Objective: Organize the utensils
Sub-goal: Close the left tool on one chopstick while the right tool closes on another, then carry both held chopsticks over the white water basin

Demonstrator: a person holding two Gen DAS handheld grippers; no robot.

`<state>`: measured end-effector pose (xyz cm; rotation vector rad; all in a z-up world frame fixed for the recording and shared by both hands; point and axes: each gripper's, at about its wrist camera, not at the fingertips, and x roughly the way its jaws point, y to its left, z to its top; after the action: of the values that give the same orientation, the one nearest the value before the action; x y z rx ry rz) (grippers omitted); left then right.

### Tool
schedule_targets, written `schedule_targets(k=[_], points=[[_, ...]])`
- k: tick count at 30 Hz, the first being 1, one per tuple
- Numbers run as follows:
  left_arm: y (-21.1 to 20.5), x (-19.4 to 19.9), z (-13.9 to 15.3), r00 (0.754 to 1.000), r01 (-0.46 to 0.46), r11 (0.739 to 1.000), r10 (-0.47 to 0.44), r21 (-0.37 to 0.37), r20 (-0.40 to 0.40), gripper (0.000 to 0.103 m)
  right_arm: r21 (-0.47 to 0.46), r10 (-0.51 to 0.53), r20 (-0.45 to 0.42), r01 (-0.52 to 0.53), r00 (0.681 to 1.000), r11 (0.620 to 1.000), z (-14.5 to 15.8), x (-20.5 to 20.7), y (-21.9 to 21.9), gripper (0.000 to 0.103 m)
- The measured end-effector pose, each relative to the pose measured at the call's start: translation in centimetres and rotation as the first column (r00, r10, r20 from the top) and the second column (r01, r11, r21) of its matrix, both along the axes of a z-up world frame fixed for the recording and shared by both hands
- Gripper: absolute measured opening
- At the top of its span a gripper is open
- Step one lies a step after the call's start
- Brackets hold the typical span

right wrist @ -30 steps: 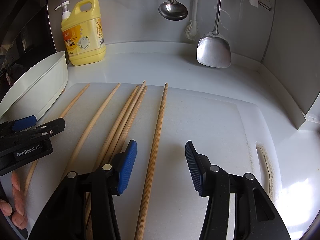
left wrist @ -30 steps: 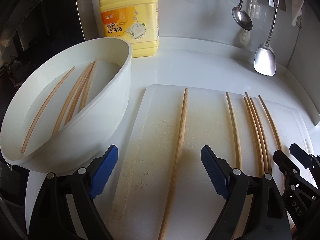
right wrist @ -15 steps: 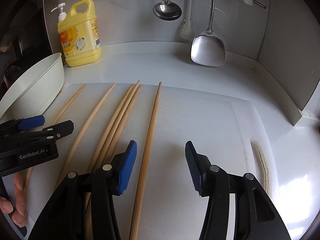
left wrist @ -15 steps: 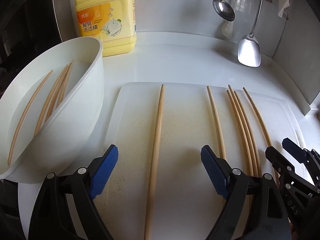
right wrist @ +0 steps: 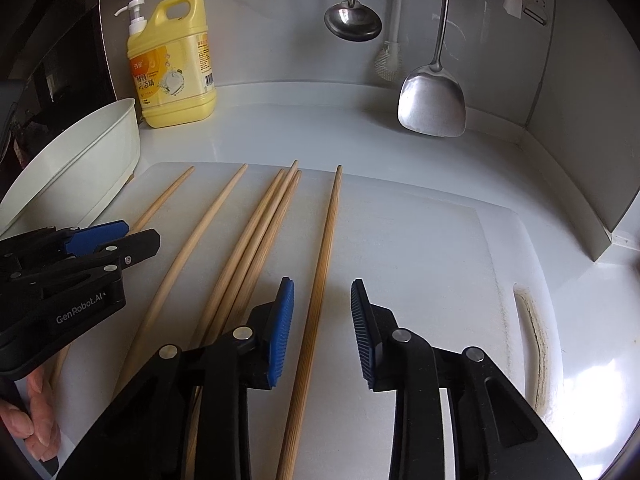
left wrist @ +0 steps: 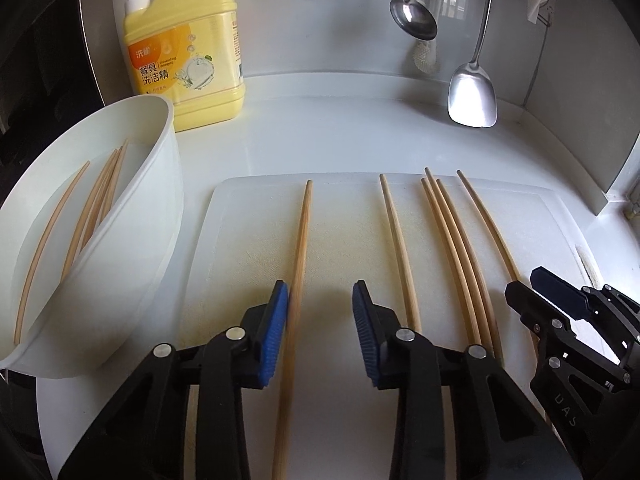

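Left gripper [left wrist: 320, 332]: jaws partly open, straddling one pale bamboo chopstick [left wrist: 298, 264] against the left pad. Right gripper [right wrist: 322, 330]: jaws likewise, straddling another chopstick [right wrist: 320, 280].

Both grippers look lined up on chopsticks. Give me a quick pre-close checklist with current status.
1. Left gripper open around the leftmost chopstick: ok.
2. Stick centred between the pads: not ok, it lies against the left pad.
3. Right gripper open around the rightmost chopstick: ok.
4. Neighbouring chopsticks outside both gaps: ok.
5. Pads down at cutting board level: cannot tell.
6. Room in white basin, which holds several chopsticks: ok.
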<state>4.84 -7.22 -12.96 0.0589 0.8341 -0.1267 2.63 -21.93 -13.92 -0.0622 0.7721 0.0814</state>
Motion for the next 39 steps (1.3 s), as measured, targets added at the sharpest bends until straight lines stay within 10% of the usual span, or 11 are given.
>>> schedule_targets(k=[4, 20, 39], points=[[0.0, -0.2, 0.1, 1.000, 0.003, 1.000, -0.003, -0.005, -0.003, 0.009, -0.005, 0.007, -0.001, -0.007, 1.000, 1.000, 0.0, -0.3, 0.3, 0.007], [1.5, -1.7, 2.1, 0.996, 0.014, 0.979, -0.030, -0.203, -0.079, 0.007, 0.161, -0.007, -0.005, 0.007, 1.000, 0.987, 1.8, -1.7, -1.6, 0.006], [13.3, -5.3, 14.5, 0.981, -0.183, 0.958, 0.191, -0.220, 0.016, 0.007, 0.208, 0.257, 0.110, -0.275, 0.960, 0.939, 13.7, -1.0, 8.7, 0.006]])
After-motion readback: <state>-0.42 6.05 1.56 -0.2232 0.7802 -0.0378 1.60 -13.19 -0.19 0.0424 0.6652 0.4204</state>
